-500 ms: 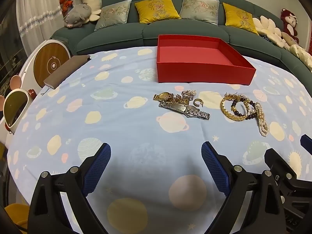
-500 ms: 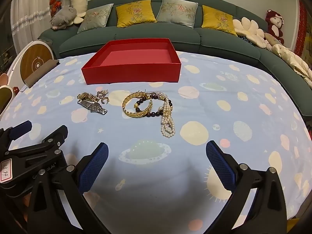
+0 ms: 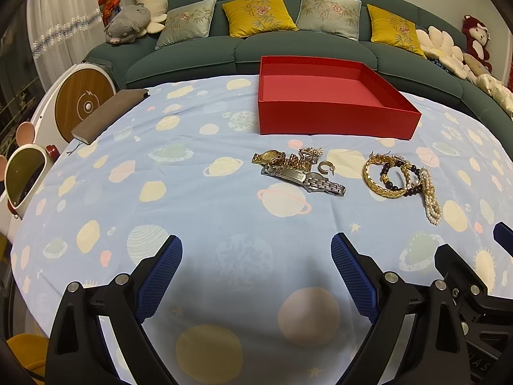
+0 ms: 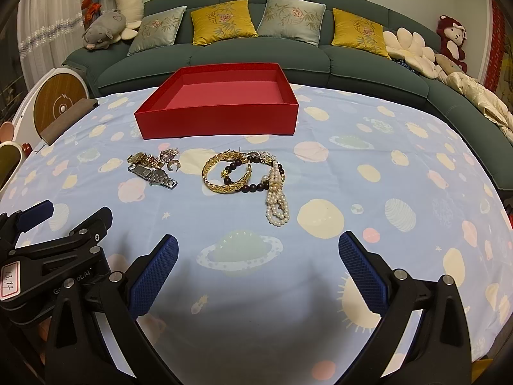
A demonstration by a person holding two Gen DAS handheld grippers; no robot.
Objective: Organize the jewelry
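An empty red box [image 3: 333, 125] [image 4: 218, 122] stands at the far side of the planet-print cloth. In front of it lie a gold watch [image 3: 269, 158] [image 4: 141, 159], a silver watch [image 3: 304, 180] [image 4: 154, 175], a gold bangle [image 3: 384, 176] [image 4: 227, 173], a dark bead bracelet [image 3: 407, 189] [image 4: 253, 186] and a pearl strand [image 3: 431, 199] [image 4: 276, 205]. My left gripper [image 3: 256, 272] is open and empty, well short of the watches. My right gripper [image 4: 258, 272] is open and empty, short of the pearls. The left gripper also shows in the right wrist view [image 4: 48, 250].
A brown flat case [image 3: 105, 115] lies at the table's far left edge. A green sofa [image 3: 288, 51] with cushions and plush toys curves behind the table. A white round device [image 3: 83, 102] stands at the left.
Both views have barely shifted. The jewellery and box lie where they were, and both grippers stay open.
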